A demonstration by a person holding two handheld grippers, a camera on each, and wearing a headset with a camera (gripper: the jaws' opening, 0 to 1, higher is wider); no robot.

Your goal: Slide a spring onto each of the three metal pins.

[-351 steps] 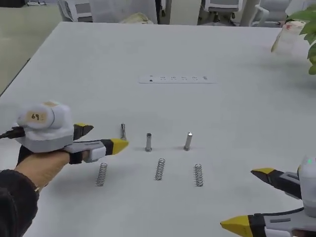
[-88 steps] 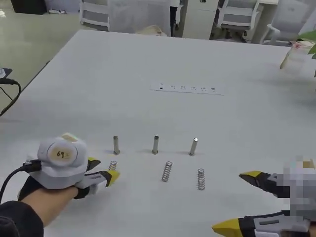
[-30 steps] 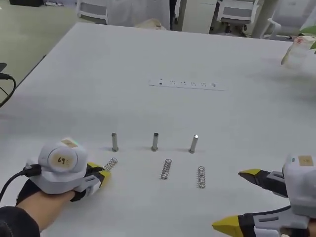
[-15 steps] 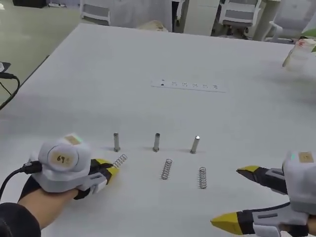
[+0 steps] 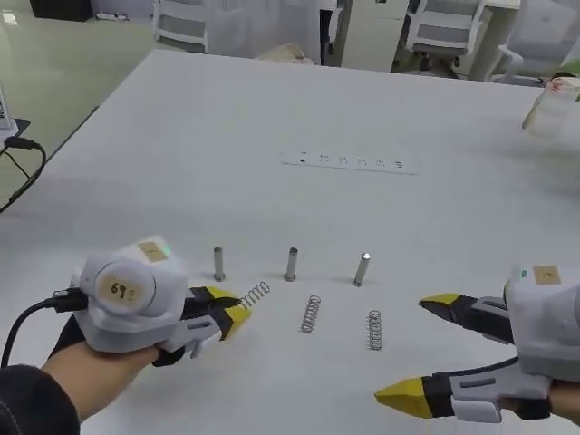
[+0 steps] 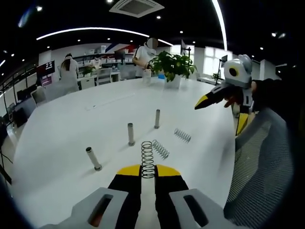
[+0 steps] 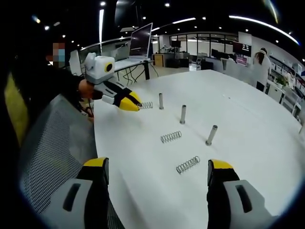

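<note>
The table (image 5: 181, 118) bears an upright middle pin (image 5: 291, 264), flanked by a left pin (image 5: 218, 264) and a right pin (image 5: 362, 269). One spring (image 5: 311, 314) lies just in front of the middle pin and another spring (image 5: 375, 330) lies front-right of it. A power strip (image 5: 350, 163) lies well behind it.

Bright overhead lighting, soft shadows, fisheye edges

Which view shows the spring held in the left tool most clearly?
The left gripper view: the spring sits close and centred, its coils distinct, clamped by the left tool. The head view shows it small and slanted; the right gripper view shows it tiny and distant.
</note>
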